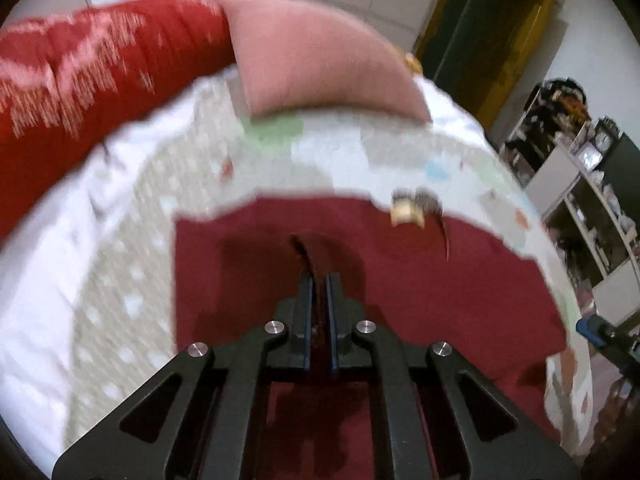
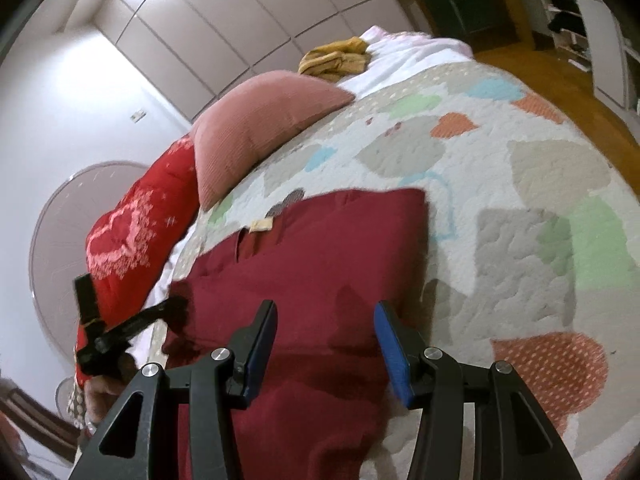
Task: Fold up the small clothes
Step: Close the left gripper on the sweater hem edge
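Note:
A dark red garment [image 2: 320, 264] with a small beige label [image 2: 261, 225] lies on a patchwork quilt [image 2: 540, 184]. It also shows in the left wrist view [image 1: 420, 280], blurred. My left gripper [image 1: 319, 276] is shut on a raised fold of the dark red garment, with cloth between the fingers. It shows in the right wrist view [image 2: 178, 304] at the garment's left edge. My right gripper [image 2: 325, 312] is open and empty, just above the garment's near part.
A pink cushion [image 2: 256, 136] and a red patterned blanket [image 2: 132, 232] lie at the far side of the bed. A yellow cloth bundle [image 2: 334, 58] sits beyond. Shelves [image 1: 576, 200] stand right of the bed, past its edge.

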Tool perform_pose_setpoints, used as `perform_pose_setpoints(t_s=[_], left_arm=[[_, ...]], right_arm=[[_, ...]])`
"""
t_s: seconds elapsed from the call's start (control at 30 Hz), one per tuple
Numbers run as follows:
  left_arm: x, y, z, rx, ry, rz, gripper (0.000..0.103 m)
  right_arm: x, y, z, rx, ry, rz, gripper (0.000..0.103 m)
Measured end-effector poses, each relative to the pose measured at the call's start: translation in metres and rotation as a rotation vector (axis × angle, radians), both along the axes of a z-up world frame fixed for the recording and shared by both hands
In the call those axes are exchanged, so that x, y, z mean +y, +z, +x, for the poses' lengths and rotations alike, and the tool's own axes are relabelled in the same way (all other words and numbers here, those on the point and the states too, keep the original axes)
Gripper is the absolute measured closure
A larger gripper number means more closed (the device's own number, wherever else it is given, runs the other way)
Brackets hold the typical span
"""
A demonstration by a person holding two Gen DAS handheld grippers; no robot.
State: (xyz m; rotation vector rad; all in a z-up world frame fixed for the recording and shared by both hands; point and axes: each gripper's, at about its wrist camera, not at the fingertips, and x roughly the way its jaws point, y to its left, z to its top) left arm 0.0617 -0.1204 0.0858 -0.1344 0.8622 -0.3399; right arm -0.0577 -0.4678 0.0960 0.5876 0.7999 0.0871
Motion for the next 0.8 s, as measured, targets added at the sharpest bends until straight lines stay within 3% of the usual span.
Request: perform_pose_setpoints(t_s=[0.13,0.23,0.33,0.4,0.47,0.5,0.53,0.6,0.67,0.73,0.8], left_arm=[[0.031,0.013,0.006,-0.030,0.075,-0.026,0.100],[0.050,-0.003,0.008,0.018,0.120,-0.019,0.100],[0.058,-0.021,0.006,0.113,0.085,-0.093,0.100],[0.056,-0.023,0.001,0.129,0.076,-0.115,0.100],[0.048,-0.021,-0.005,0.124,0.050,-0.108,0.094],[0.044,-0.020,-0.008,0.124,0.037,-0.108,0.083],[0.040,-0.018,-0.012,0.125,0.024,-0.109,0.063],[0.029,-0.016,-0.018,0.118,0.007,-0.110,0.032],[0.018,-0.016,-0.020,0.101,0.000,-0.071,0.030],[0.007,-0.021,-0.016,0.097,0.018,0.020,0.030],[-0.001,-0.031,-0.012,0.125,0.031,0.071,0.030]], right_arm=[[0.003,0.011,0.013,-0.033,-0.004,-0.039,0.055],[0.014,0.011,0.031,-0.010,0.007,-0.094,0.055],[0.018,0.008,0.038,-0.008,0.016,-0.075,0.055],[0.021,0.006,0.037,-0.006,0.024,-0.069,0.055],[0.024,0.001,0.036,0.013,0.035,-0.068,0.055],[0.025,-0.003,0.035,0.030,0.045,-0.067,0.055],[0.025,-0.005,0.034,0.040,0.049,-0.066,0.055],[0.023,-0.008,0.030,0.051,0.050,-0.064,0.055],[0.020,-0.009,0.027,0.052,0.042,-0.055,0.055],[0.017,-0.010,0.025,0.049,0.033,-0.038,0.055],[0.014,-0.010,0.022,0.049,0.032,-0.019,0.055]])
